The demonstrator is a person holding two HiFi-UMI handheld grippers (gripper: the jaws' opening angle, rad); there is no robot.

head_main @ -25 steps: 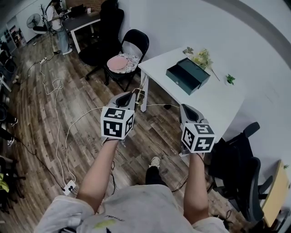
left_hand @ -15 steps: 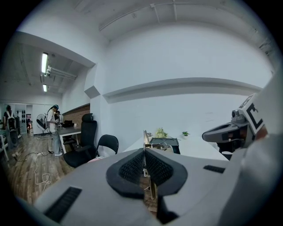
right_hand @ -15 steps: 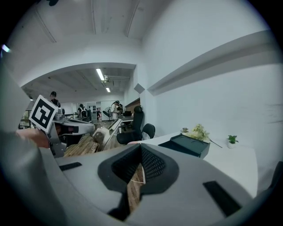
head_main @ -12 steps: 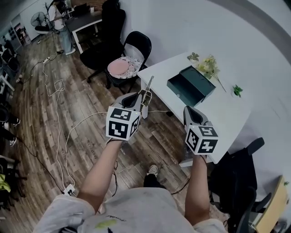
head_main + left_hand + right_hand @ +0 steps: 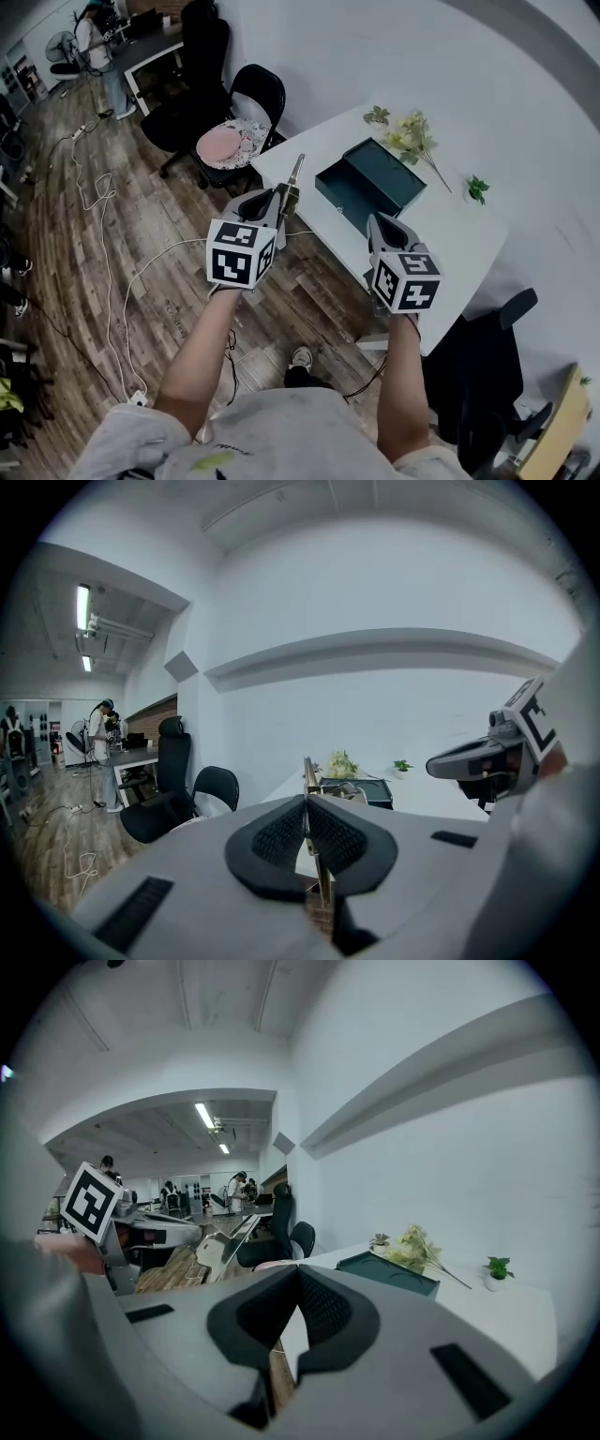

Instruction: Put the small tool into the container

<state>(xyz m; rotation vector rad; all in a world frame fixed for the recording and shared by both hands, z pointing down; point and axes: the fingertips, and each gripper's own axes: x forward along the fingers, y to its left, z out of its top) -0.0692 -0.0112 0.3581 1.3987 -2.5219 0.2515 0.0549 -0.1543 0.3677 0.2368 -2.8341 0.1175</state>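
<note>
A thin brass-coloured metal tool (image 5: 292, 178) sticks up from my left gripper (image 5: 274, 201), which is shut on it. In the left gripper view the tool (image 5: 307, 785) stands pinched between the black pads. The container is an open dark green box (image 5: 367, 185) on the white table (image 5: 441, 230), just right of the tool's tip. It also shows ahead as the box (image 5: 367, 790) and the box (image 5: 389, 1272). My right gripper (image 5: 379, 223) hovers over the table's near edge, in front of the box. It is shut with nothing in it (image 5: 298, 1273).
Pale flowers (image 5: 409, 131) and a small potted plant (image 5: 476, 188) lie behind the box. A black chair with a pink cushion (image 5: 225, 145) stands left of the table. Cables (image 5: 103, 197) trail over the wooden floor. A black office chair (image 5: 478, 375) is at lower right.
Both grippers have come closer to the table. The tool's tip in the left gripper now sits near the box's left end, and the right gripper is over the table edge.
</note>
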